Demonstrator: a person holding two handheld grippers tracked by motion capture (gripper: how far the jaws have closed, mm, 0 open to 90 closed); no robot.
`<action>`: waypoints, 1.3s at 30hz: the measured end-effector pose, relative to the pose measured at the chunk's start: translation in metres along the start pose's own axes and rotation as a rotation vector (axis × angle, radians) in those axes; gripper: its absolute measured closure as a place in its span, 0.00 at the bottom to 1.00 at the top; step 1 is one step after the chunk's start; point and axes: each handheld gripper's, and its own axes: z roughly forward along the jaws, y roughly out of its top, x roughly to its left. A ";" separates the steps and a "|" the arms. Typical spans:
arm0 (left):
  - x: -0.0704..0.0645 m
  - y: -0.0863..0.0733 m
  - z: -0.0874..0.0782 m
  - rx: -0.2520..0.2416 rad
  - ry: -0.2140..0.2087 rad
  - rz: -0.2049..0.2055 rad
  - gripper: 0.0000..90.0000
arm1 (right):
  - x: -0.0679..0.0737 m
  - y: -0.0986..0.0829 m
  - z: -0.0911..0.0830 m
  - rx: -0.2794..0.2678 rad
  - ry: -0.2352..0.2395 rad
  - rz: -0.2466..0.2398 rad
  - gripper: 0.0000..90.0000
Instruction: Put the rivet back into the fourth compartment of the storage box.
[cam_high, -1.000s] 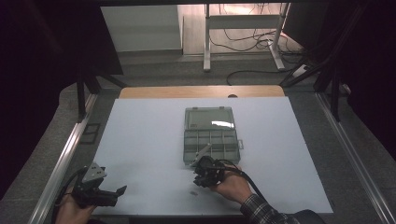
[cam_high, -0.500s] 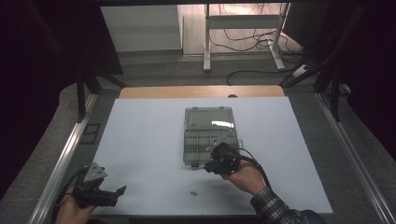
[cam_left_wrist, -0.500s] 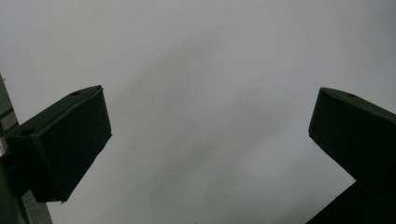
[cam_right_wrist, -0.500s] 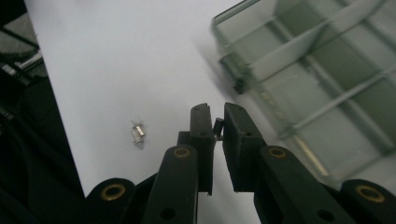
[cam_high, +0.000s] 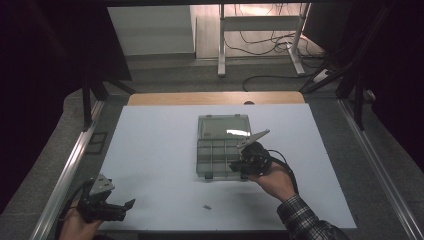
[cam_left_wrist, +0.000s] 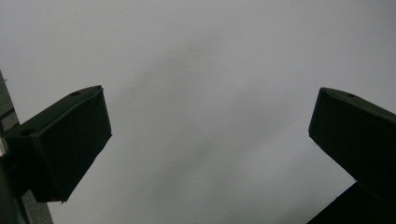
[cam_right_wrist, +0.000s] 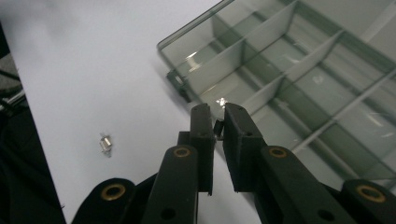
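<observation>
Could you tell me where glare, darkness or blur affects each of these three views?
High view: a bright glare patch sits on the organizer box lid, the room's sides are very dark. Left gripper view: the white table looks soft and featureless, with faint shadows. Right gripper view: small glints on the box dividers, and the right gripper looks slightly soft up close.

Open white mat (cam_high: 150, 165) left of organizer box (cam_high: 220, 150); lone screw (cam_high: 206, 206) near front edge

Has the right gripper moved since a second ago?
Yes. The right gripper went from the bare mat below the organizer box up over the box's near right compartments.
</observation>
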 end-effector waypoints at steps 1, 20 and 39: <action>0.000 0.000 0.000 -0.001 0.001 0.004 0.00 | -0.004 0.000 -0.003 -0.008 -0.010 0.007 0.90; -0.002 0.001 -0.001 -0.013 0.005 0.022 0.00 | -0.044 -0.003 -0.013 -0.084 -0.131 0.094 0.89; -0.003 0.001 -0.001 -0.012 0.012 0.034 0.00 | -0.079 0.007 0.012 -0.017 -0.181 0.161 0.86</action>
